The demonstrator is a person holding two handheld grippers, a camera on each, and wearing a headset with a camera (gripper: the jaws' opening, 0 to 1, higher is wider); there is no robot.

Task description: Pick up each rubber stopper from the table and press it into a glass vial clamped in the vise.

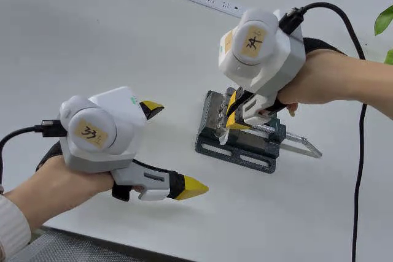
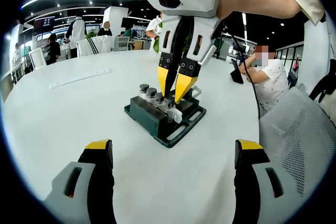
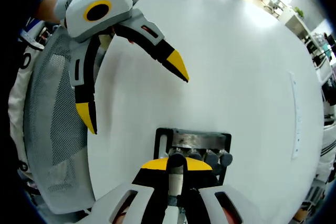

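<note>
The right gripper (image 2: 175,88) is clenching a rubber stopper (image 3: 176,159) atop the near end glass vial (image 2: 170,109) of 4 in the vise (image 2: 157,125). The left gripper (image 1: 175,147), jaws released, is hovering empty at the near left. Pushing off-axis is likely risking a tilted stopper or cracked glass.

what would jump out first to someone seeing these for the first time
The right gripper stands out first: it points straight down onto the small vise on the white table, jaws closed around the end vial of a row of dark-stoppered vials. Next, the left gripper hovers nearer the person, its yellow-tipped jaws spread wide with nothing between them.
</note>
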